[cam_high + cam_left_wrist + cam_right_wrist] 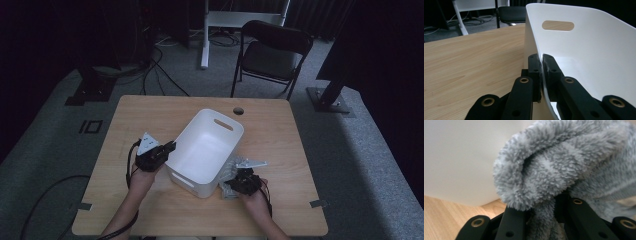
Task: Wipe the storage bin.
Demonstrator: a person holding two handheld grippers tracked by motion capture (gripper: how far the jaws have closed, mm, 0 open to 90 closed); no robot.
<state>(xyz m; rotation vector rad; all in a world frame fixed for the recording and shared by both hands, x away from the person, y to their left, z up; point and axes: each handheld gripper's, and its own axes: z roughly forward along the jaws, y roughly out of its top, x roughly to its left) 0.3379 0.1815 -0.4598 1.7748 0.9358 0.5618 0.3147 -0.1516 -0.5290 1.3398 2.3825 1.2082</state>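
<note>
The white bin stands in the middle of the wooden surface; the left gripper is clamped on its side wall; the right gripper is closed on a grey fluffy cloth, just beside the bin.

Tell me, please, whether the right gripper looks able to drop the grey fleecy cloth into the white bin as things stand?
Probably yes: the right gripper grips the grey cloth just outside the white bin, whose top is open, while the left gripper pinches its rim.
</note>
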